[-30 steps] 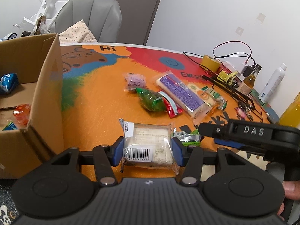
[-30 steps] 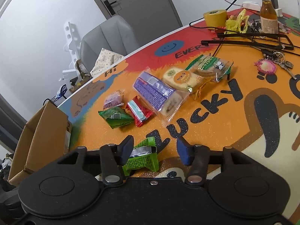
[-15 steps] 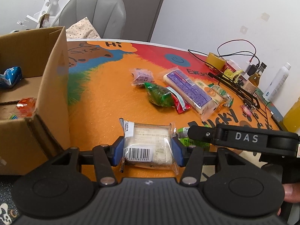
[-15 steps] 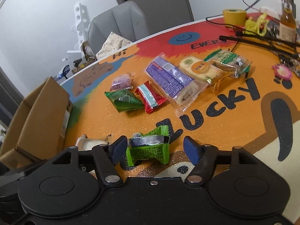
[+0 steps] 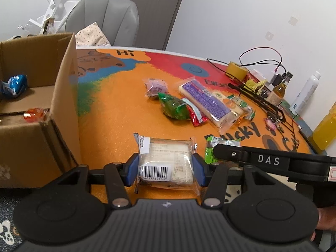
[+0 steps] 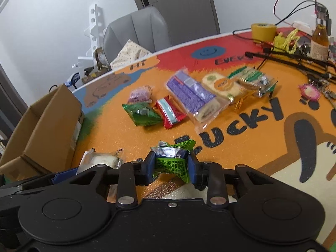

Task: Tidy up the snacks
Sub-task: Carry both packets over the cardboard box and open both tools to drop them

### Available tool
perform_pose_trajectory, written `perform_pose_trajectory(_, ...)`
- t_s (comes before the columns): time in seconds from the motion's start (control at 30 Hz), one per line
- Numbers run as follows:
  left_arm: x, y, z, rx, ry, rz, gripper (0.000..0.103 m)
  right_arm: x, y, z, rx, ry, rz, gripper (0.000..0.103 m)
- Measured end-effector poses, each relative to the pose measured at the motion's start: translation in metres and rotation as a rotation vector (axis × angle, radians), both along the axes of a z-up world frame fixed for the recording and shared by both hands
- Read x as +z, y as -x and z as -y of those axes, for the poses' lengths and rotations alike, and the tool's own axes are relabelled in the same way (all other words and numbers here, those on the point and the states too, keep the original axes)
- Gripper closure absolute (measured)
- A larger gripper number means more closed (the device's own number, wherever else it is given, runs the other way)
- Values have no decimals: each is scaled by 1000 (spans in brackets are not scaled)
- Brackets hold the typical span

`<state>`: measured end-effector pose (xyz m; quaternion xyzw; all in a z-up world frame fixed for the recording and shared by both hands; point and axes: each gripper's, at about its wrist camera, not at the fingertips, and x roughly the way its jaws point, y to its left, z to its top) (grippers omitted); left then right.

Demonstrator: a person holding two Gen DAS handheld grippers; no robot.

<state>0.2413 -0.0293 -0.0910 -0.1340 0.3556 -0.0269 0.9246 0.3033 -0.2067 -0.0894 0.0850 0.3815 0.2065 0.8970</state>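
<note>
Crinkly green packet [image 6: 171,161]; clear-wrapped sandwich [image 5: 164,163]

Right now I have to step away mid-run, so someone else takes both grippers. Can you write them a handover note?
Left gripper: shut on the clear-wrapped cake with barcode, beside the cardboard box.
Right gripper: shut on the green snack packet, at the table's near edge.
Done: a blue packet and an orange candy lie in the box.
Left: box both held snacks, then the purple roll cake, green bag, red packet, small purple packet, orange-label cake and green-striped biscuits.
</note>
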Motion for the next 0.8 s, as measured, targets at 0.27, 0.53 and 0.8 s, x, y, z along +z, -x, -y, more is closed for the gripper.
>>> perform_pose_trajectory(0.27,26,12,0,-4,0,66,50,26,9,0,3,-32,51,73)
perform_pose_trajectory(0.53,54,25,-13,22,-11,126,50,50,16,-12,31,-65,97,73)
perform_pose_trajectory(0.8,73,37,-39,86,-30,159,50,67,23,-33,83,-96,134,73)
